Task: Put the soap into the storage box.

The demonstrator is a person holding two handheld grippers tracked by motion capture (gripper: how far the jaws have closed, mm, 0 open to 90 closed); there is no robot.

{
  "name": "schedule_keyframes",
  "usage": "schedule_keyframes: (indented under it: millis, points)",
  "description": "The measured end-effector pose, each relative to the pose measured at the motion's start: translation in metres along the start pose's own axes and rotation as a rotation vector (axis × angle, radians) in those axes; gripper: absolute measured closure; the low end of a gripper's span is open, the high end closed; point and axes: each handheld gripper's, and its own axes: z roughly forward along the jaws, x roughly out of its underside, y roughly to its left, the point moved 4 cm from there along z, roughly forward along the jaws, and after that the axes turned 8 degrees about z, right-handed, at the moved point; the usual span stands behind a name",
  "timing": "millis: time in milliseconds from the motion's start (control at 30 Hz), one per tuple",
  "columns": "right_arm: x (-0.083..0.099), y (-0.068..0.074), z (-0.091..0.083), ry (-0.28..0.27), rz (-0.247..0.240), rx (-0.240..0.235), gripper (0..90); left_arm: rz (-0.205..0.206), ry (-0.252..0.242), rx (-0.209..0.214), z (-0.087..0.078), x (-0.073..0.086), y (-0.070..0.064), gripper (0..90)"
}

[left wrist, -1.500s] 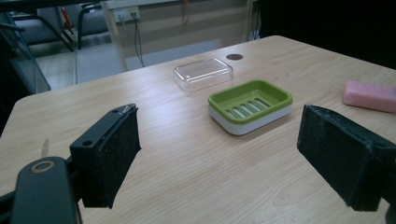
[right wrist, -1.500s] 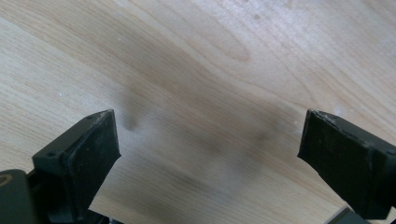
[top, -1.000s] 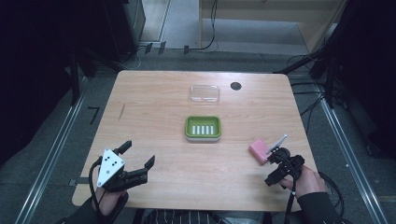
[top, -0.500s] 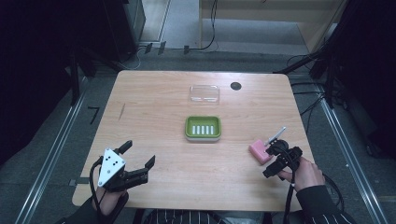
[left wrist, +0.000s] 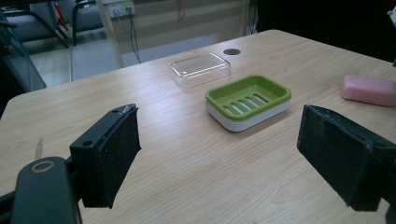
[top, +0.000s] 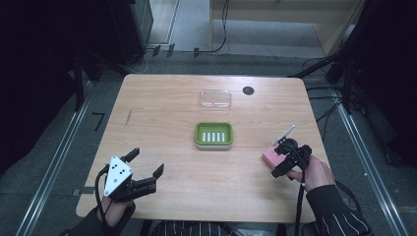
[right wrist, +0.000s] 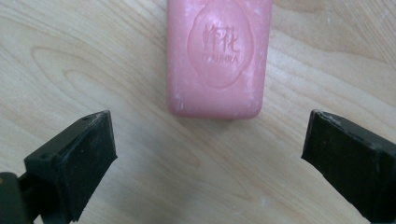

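A pink bar of soap (top: 270, 157) (right wrist: 218, 56) (left wrist: 368, 90) lies flat on the table at the right. My right gripper (top: 284, 156) (right wrist: 205, 154) hovers right over it, pointing down, open, with the bar just beyond the gap of its jaws. A green soap dish (top: 213, 134) (left wrist: 249, 100) with a slotted floor stands at the table's middle. Its clear plastic lid (top: 215, 99) (left wrist: 200, 69) lies farther back. My left gripper (top: 145, 169) (left wrist: 219, 154) rests open near the front left corner, aimed toward the dish, holding nothing.
A dark round hole (top: 248, 90) (left wrist: 231, 51) sits in the wooden table (top: 162, 113) behind the lid. A thin metal rod (top: 286, 133) sticks up from the right gripper. Dark floor and metal rails surround the table.
My right gripper has moved forward and left until it stands over the pink soap. The left gripper has stayed still.
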Motion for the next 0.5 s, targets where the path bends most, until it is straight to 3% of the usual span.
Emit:
schedule_keyframes:
  millis: [500]
  points:
    - [-0.028, -0.005, 0.013, 0.015, -0.038, -0.017, 1.9, 0.001, 0.005, 0.003, 0.000, 0.000, 0.000, 13.3]
